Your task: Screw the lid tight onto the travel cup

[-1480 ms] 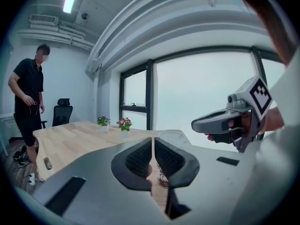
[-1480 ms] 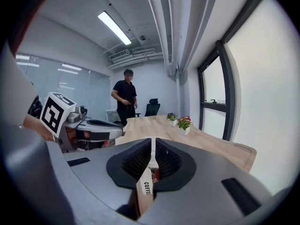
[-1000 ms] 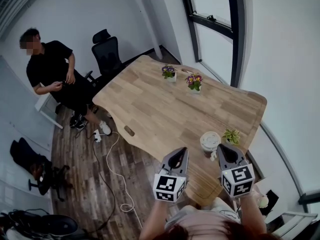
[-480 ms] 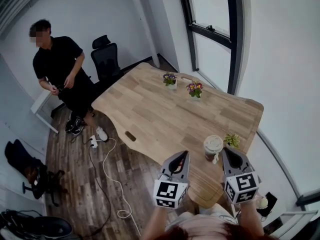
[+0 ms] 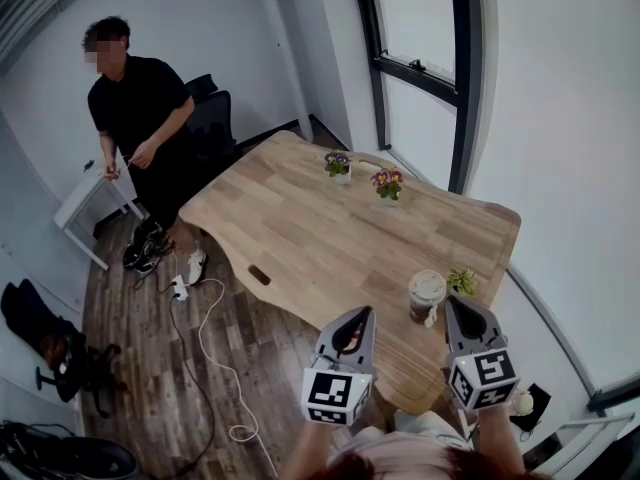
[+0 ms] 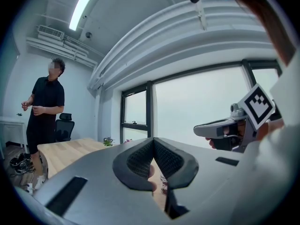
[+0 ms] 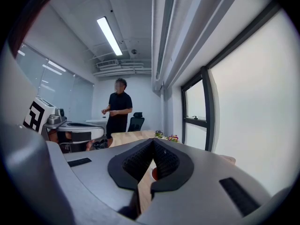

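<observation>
Head view: the left gripper [image 5: 363,313] and the right gripper [image 5: 453,303], each with its jaws pressed together on nothing, are held side by side, apart from each other, above the near edge of the wooden table [image 5: 300,223]. The travel cup [image 5: 421,309], with its pale lid [image 5: 427,285] on top, stands upright on the table just past the two tips and between them, close beside a small green plant [image 5: 462,281]. Two flower pots [image 5: 338,165] stand at the table's far end, and a person in black [image 5: 140,118] stands on the floor at left.
</observation>
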